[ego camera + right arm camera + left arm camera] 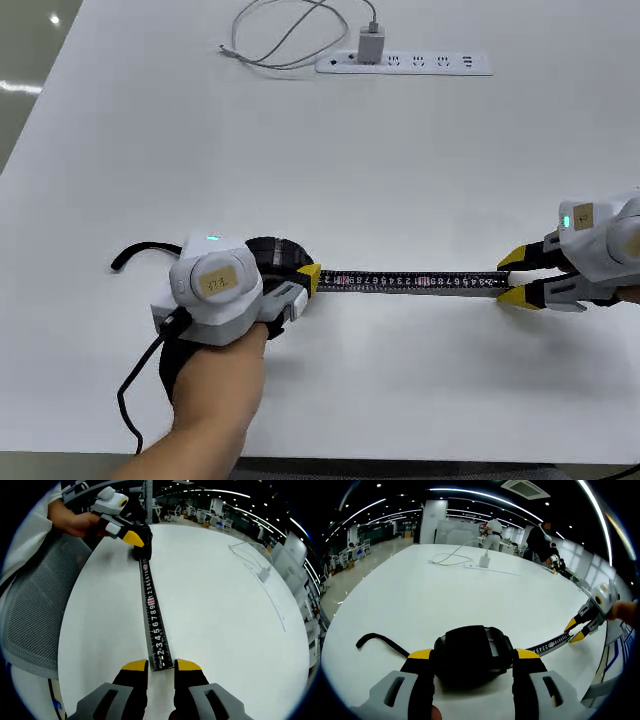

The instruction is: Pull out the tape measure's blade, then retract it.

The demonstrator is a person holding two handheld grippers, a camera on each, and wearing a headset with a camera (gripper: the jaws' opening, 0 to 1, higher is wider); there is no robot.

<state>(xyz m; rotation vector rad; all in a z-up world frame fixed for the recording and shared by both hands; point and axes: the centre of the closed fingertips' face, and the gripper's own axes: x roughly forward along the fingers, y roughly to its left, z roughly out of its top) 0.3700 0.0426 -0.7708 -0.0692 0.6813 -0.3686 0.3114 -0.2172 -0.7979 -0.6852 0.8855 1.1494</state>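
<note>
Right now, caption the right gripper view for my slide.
Right gripper pinches the blade tip, stretched across the white table from the left gripper's case.

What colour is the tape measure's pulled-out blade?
The blade is black with white numbers and a red mark partway along. It shows clearest in the right gripper view.

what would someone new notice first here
The dark numbered blade stretched flat across the white table, from the left hand-held gripper to the right hand-held gripper. The left one clamps the black tape measure case; the blade's free end sits between the right one's yellow-tipped jaws, grip unclear. At the far edge lies a white power strip with a looped cable.
</note>
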